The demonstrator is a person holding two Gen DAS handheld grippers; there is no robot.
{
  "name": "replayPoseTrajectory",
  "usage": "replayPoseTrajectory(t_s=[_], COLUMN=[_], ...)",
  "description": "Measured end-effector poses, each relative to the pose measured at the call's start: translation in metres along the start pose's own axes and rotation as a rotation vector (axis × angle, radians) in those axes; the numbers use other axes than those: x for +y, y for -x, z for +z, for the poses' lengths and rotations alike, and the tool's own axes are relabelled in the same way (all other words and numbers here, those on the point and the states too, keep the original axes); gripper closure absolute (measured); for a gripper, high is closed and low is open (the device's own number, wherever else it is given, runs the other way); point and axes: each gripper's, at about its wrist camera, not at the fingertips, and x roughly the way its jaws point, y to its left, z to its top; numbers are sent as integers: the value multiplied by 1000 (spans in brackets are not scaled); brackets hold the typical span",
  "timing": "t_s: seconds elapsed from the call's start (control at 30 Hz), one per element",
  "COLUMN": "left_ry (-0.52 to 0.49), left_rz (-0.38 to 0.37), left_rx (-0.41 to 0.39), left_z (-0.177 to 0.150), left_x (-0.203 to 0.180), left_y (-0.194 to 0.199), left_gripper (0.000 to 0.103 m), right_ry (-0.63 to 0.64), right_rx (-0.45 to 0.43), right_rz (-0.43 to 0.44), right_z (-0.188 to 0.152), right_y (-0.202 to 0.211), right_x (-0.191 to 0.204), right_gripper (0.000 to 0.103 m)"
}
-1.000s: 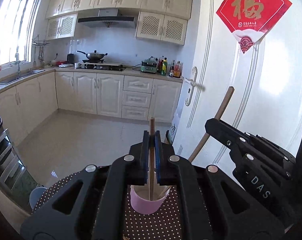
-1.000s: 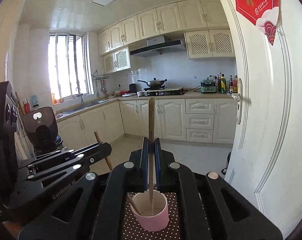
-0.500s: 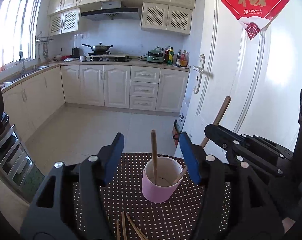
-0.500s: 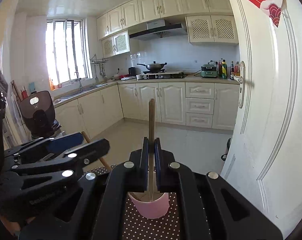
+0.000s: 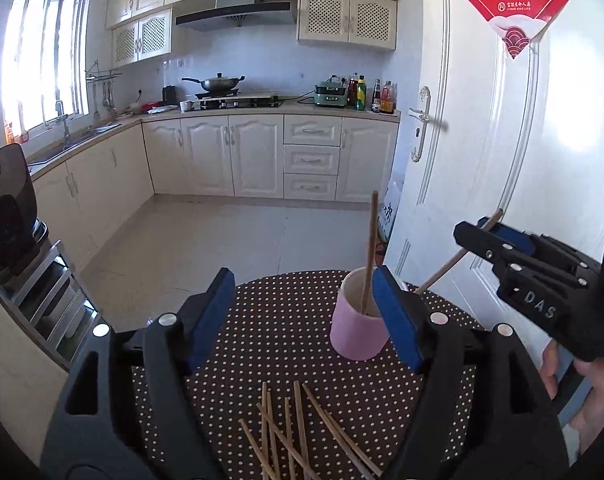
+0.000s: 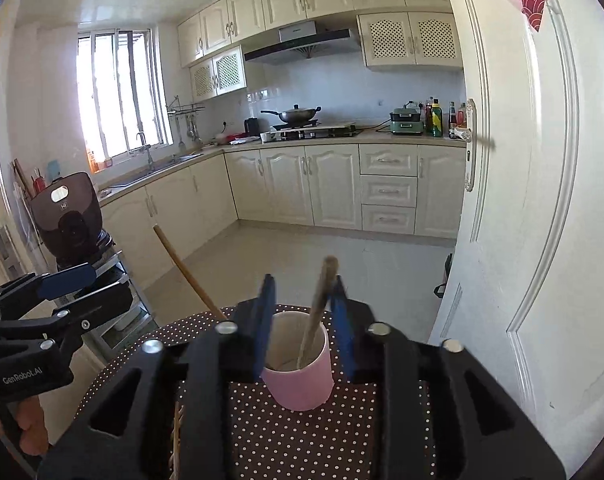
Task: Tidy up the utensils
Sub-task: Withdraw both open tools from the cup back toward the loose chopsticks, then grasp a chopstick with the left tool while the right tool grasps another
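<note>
Pink cup (image 5: pixel 357 320) near the polka-dot surface's (image 5: pixel 286 312) 12 o'clock edge, white door (image 5: pixel 481 152) close at 3. Loose chopsticks (image 5: pixel 298 432) at 6. Left gripper (image 5: pixel 305 316) jaws wide, empty. Right gripper (image 6: pixel 303 322) jaws, clamped 0.5 s ago, now parted; chopstick (image 6: pixel 315 312) leans in cup.

Left wrist view: close above the dotted table (image 5: pixel 286 320), facing the kitchen.
Right wrist view: close, same heading.
Shared: pink cup (image 5: pixel 357 330) (image 6: pixel 300 376), table, kitchen.
</note>
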Motion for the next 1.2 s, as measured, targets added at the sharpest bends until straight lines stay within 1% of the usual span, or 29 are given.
replayPoseTrajectory(t_s=[0.1, 0.17, 0.3, 0.37, 0.43, 0.47, 0.5, 0.57, 0.7, 0.77, 0.8, 0.87, 0.9, 0.97, 1.0, 1.03, 1.1, 1.2], left_ry=[9, 14, 24, 24, 22, 22, 25, 35, 71, 81, 86, 95, 102, 122, 132, 142, 155, 168], left_rz=[14, 9, 27, 37, 25, 32, 45, 38, 24, 16, 18, 27, 28, 16, 9, 4, 2, -9], left_rx=[26, 47, 93, 134, 173, 192, 222, 282, 409, 443, 459, 497, 509, 540, 559, 577, 594, 591], left_z=[-7, -14, -31, -43, -54, -60, -68, -82, -112, -122, -126, -135, -139, -146, -150, -154, -158, -159], left_x=[13, 23, 38, 46, 50, 52, 55, 59, 64, 65, 66, 67, 68, 70, 71, 73, 76, 78], left_y=[9, 16, 26, 28, 26, 24, 20, 12, -12, -23, -28, -40, -46, -55, -60, -66, -74, -79], left_gripper=[32, 32, 32, 32, 32, 32, 32, 32, 32, 32, 32, 32, 33, 42, 49, 53, 55, 57], right_ry=[7, 12, 32, 37, 50, 61, 66, 74, 120, 131, 130, 138, 141, 157, 160, 166, 183, 190], right_rx=[-2, 6, 27, 54, 87, 105, 122, 159, 271, 354, 382, 474, 507, 584, 606, 628, 665, 691], right_rz=[-19, -30, -24, -15, -2, 2, 11, 35, 71, 97, 106, 133, 143, 160, 169, 175, 174, 187], right_z=[1, -1, -10, -17, -27, -34, -39, -51, -79, -94, -99, -114, -120, -134, -141, -146, -155, -159], right_y=[13, 22, 39, 42, 43, 42, 41, 37, 16, 0, -7, -25, -32, -47, -51, -55, -64, -73], right_x=[1, 2, 4, 7, 13, 16, 19, 26, 44, 50, 52, 57, 58, 63, 66, 68, 72, 76], right_gripper=[58, 56, 55, 55, 55, 55, 55, 55, 55, 55, 55, 56, 58, 65, 72, 77, 80, 82])
